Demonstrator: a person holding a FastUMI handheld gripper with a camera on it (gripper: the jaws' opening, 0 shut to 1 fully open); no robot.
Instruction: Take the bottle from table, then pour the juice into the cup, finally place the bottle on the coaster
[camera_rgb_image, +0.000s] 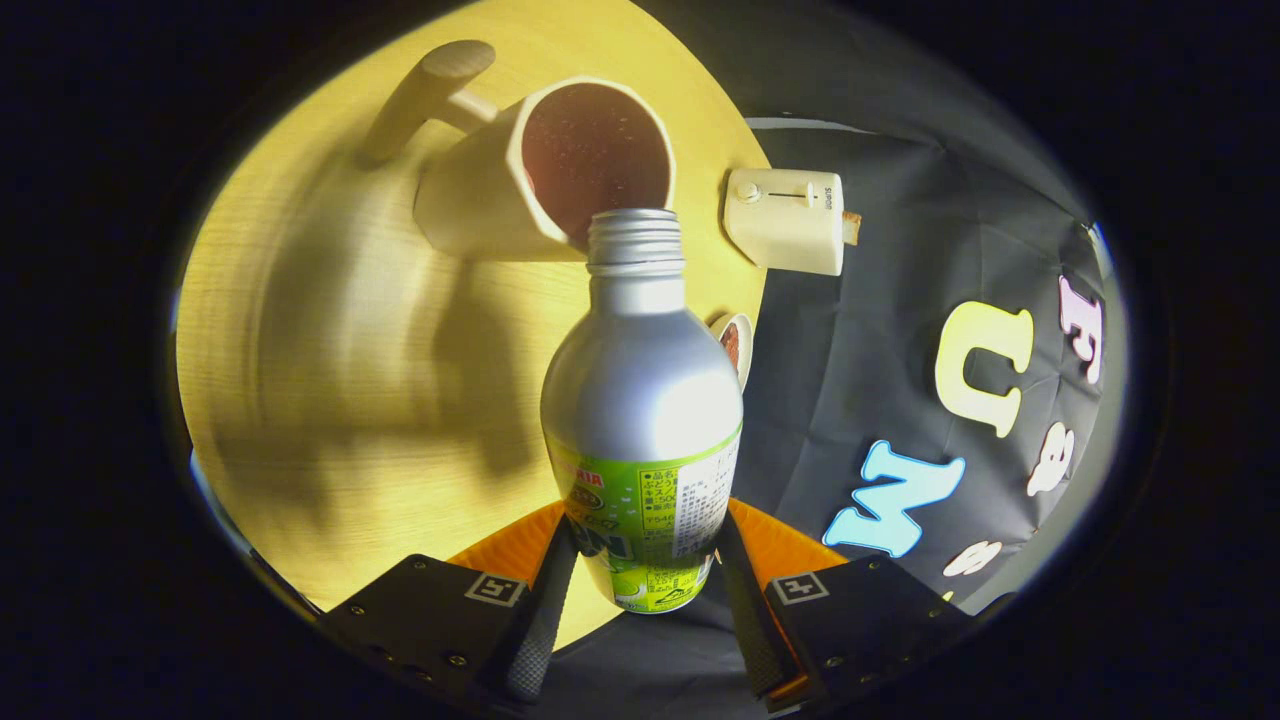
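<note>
Gripper (640, 590) clamped on bottle (642, 420) at labelled lower body, both fingers pressing. Open neck tilted ahead over cup (560, 170), dark juice inside. Smooth metal, probably light and slippery; hold low, firm.

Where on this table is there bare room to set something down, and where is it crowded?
The claw is shut on the silver aluminium bottle, mouth at the cream cup. Free: the broad wooden tabletop between cup, fingers and the table's near rim. Crowded: beyond the bottle, where cup, cream toaster and a small round coaster cluster by the black cloth.
</note>
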